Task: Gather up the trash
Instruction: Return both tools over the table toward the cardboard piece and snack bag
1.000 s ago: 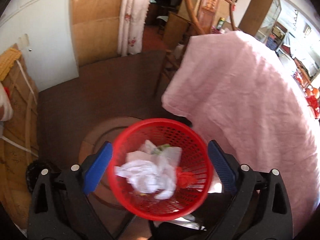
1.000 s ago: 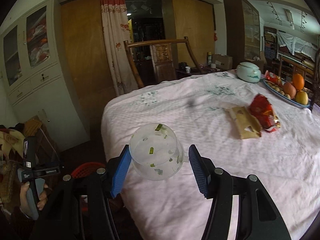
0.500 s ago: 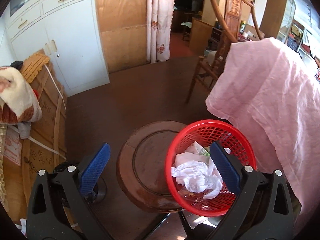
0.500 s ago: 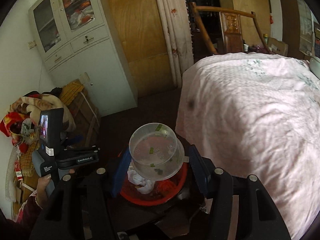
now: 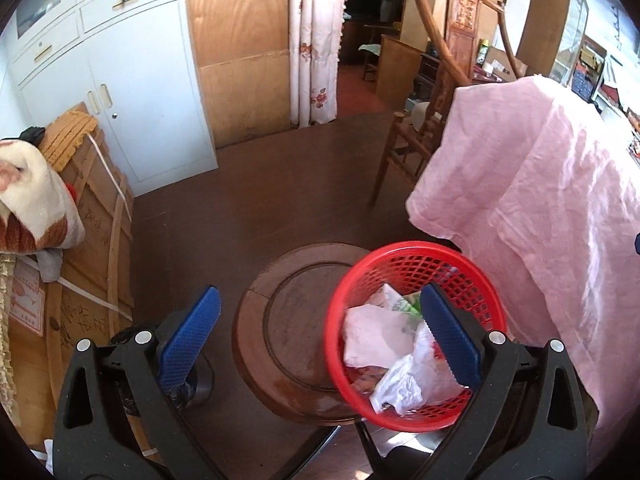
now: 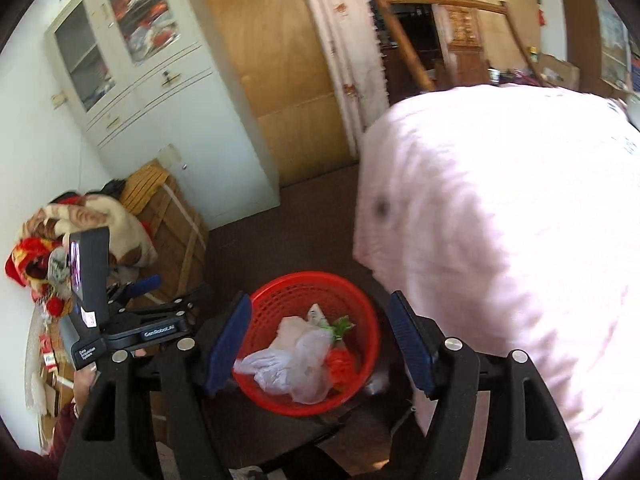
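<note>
Trash (image 6: 296, 354): light, soft crumpled plastic and paper inside red basket (image 6: 362, 312), at six o'clock. Best pinched at loose folds. Right gripper (image 6: 320, 344) opening, empty; left gripper (image 5: 320, 340) open, empty.

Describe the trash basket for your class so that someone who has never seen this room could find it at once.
Start at the table draped in the pink cloth; at its hanging corner, low down, a round wooden stool stands on the dark floor. Beside it sits the red basket: the only bright red, lattice-walled thing there, holding crumpled white plastic and paper.
</note>
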Available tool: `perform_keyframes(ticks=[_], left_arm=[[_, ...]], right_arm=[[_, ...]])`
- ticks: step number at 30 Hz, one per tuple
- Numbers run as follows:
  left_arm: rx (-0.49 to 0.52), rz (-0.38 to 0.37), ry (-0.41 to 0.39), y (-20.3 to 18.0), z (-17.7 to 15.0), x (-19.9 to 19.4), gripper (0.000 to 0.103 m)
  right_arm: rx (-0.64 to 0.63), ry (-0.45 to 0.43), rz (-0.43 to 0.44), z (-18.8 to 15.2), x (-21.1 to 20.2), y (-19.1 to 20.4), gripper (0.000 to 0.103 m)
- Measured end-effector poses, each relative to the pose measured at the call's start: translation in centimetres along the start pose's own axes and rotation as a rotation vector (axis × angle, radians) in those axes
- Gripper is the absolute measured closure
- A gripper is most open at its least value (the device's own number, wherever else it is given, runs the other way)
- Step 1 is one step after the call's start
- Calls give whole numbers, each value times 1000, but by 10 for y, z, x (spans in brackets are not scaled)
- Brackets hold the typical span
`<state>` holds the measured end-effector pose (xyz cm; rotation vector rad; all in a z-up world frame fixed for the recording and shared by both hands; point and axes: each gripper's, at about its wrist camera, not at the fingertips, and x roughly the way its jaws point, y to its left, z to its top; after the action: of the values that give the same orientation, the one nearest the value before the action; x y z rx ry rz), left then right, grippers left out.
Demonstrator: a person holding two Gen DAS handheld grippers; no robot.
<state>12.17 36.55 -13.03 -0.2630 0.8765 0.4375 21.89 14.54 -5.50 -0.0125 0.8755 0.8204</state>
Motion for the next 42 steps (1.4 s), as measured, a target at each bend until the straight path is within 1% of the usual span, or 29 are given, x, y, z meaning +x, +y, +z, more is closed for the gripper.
perform_keyframes(ticks=[6,11,15,19,22,26,32,38,42], left_arm=[[65,-8,-19,-29,2,-9,7],[115,-16,-41,-52,6,-19,7],[152,-32,-57,-72,10,-26,7],[200,-52,-78,-96,16,-34,7],[236,-84,-94,-117,21,-40,7],[287,-140,-114,-151,30,-49,7],[387,-235,-140,-217,40,-61,7],[485,-334,-146,-292,44,-72,7],[539,-389,-145,-341,48,-78,7]], right_arm=[[35,-54,-47,-2,-29,-29,32],[38,-114,-92,-2,-63,-52,28],[36,-159,-139,-1,-91,-71,26],[35,-181,-198,0,-116,-90,24],[43,-189,-247,-2,-136,-111,21],[50,-194,-356,-12,-162,-144,17],[121,-177,-487,-36,-195,-200,15],[203,-155,-579,-67,-217,-249,15],[242,-144,-614,-84,-228,-276,15]])
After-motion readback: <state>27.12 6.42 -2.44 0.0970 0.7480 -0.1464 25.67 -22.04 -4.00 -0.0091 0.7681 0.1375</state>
